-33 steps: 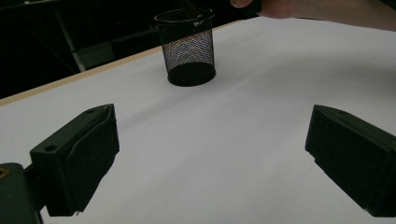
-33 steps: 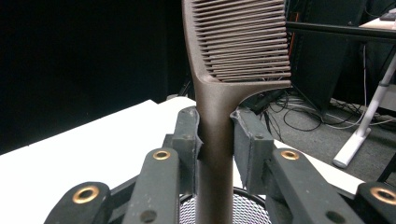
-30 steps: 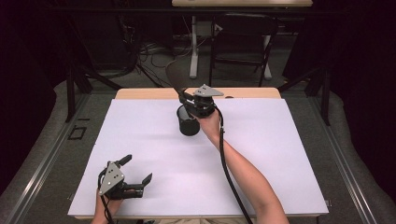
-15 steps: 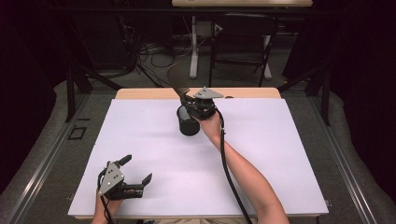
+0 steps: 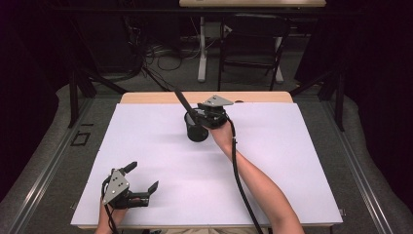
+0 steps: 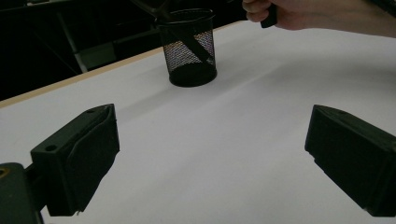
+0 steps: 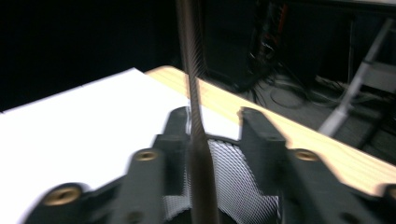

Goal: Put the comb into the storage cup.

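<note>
A black wire-mesh cylindrical cup point(image 5: 197, 130) stands near the middle of the far edge of the white-covered tabletop point(image 5: 292, 165), with a long, dark, slender rod-like tool point(image 5: 183, 103) leaning inside it and sticking out over the rim. The right hand-held gripper point(image 5: 202, 117) hangs just over the cup with its jaws apart beside the tool, so the tool seems already dropped in. The left hand-held gripper point(image 5: 141, 184) rests spread wide near the front left corner.

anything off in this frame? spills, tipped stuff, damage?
Nothing stands out. The black mesh cylindrical cup stands upright on the white table cover, with a long dark rod leaning inside it. No spills or visible damage.
</note>
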### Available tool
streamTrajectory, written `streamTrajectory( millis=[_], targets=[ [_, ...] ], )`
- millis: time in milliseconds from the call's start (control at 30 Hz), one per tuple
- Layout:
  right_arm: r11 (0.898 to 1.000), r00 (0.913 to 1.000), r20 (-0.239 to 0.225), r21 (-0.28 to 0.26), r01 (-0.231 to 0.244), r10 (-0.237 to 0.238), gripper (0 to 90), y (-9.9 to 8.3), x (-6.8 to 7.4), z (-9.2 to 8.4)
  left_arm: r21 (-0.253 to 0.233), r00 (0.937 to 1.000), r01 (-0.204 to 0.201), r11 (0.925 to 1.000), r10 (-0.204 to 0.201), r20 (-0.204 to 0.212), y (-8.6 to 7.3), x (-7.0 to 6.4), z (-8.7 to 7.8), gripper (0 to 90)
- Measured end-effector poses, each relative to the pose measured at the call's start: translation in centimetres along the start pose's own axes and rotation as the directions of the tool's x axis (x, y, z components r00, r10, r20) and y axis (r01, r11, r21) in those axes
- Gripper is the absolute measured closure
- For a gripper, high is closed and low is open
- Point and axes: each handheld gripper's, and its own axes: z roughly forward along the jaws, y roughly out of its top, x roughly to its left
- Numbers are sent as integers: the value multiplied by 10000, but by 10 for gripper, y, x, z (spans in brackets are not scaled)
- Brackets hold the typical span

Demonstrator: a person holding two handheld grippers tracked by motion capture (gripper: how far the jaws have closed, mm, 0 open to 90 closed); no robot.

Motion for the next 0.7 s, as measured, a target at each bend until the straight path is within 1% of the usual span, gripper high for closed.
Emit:
streamTrajectory(
  millis=[33,100,133,200,267,367,400,433,467,533,567,667,700],
  targets=[
    [9998,10000,5,179,-91,91,476,0,-1,-4,6,10000,12,10000,-12,-3,0,0,0,33],
    [9994,9998,-88,308,-158,161,420,1,-3,-9,19,10000,-5,10000,5,5,0,-1,1,34],
    [9994,9998,-88,308,-158,161,420,1,-3,-9,19,10000,-5,10000,5,5,0,-1,1,33],
    [9979,9994,-161,573,-291,301,380,2,-6,-16,14,10000,2,10000,-2,3,0,-1,1,34],
    [9975,9993,-221,642,-296,310,364,2,-6,-18,23,10000,-1,10000,1,-4,0,-1,1,35],
    [9963,9980,-525,803,-316,359,321,4,-8,-27,44,10000,-45,10000,45,4,0,-1,1,35],
    [9963,9980,-525,803,-316,359,321,4,-8,-27,44,10000,-45,10000,45,4,0,-1,1,35],
    [9961,9978,-579,838,-287,337,313,4,-8,-30,25,10000,-23,10000,23,3,0,-1,1,35],
    [9956,9969,-737,907,-224,291,292,4,-8,-36,43,10000,-37,10000,37,-9,0,0,1,36],
    [9950,9963,-818,979,-191,272,278,4,-8,-42,52,10000,-50,10000,51,-8,0,0,1,36],
    [9950,9963,-818,979,-191,272,278,4,-8,-42,71,10000,-58,10000,58,-6,0,0,1,36],
    [9938,9943,-1038,1108,-117,233,245,5,-8,-53,55,10000,-65,10000,65,2,0,-1,1,36],
    [9938,9943,-1038,1108,-117,233,245,5,-8,-53,55,10000,-65,10000,65,2,0,-1,1,36]
  ],
)
